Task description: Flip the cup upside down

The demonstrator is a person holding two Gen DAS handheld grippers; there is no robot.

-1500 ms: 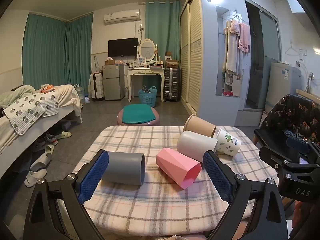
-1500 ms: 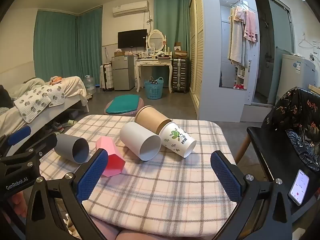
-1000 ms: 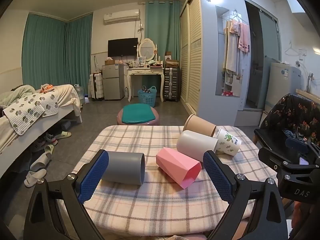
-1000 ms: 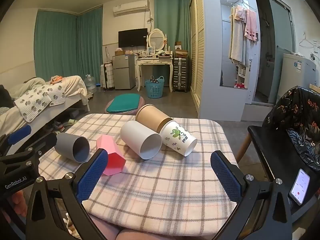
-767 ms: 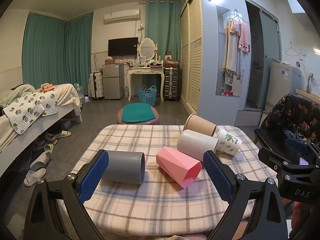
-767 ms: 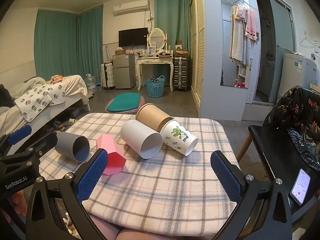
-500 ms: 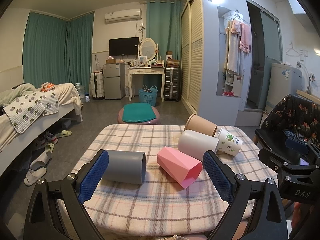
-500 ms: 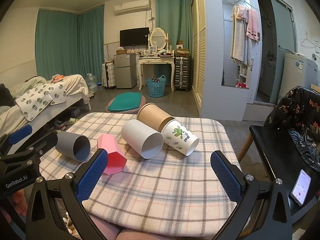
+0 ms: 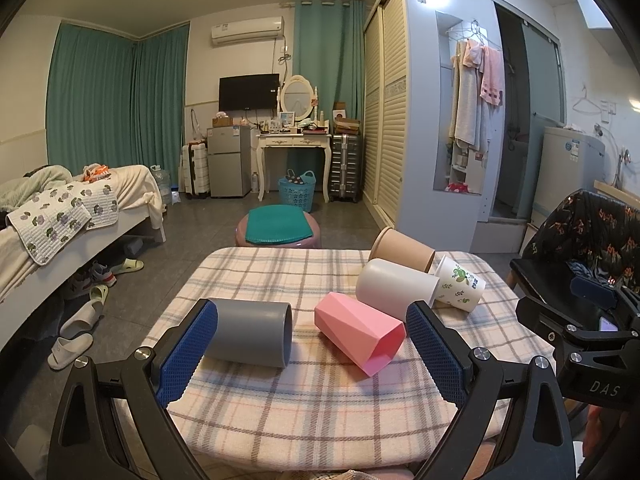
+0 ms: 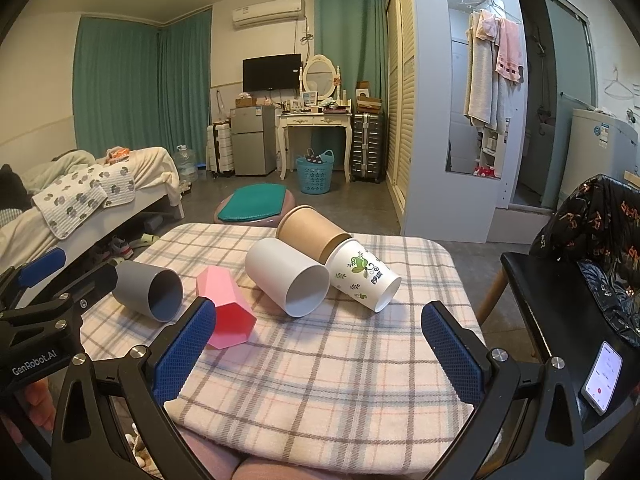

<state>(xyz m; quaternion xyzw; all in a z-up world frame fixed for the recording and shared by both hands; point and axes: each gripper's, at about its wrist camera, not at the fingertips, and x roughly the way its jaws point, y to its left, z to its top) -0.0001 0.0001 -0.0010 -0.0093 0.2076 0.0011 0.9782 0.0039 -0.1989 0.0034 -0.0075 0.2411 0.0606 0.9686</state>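
Plaid table (image 9: 320, 408), grey cup (image 9: 250, 333) lying sideways

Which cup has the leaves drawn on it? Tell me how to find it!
Look at the checked tablecloth where five cups lie on their sides. Go to the right end of the bunch, beside the plain white cup. The leafy cup is the only one with green pictures printed on it.

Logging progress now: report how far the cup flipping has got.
Nothing is flipped. The grey cup, faceted pink cup, white cup, brown paper cup and leaf-printed cup all lie sideways. Left tool and right tool are open, empty. All flipping remains.
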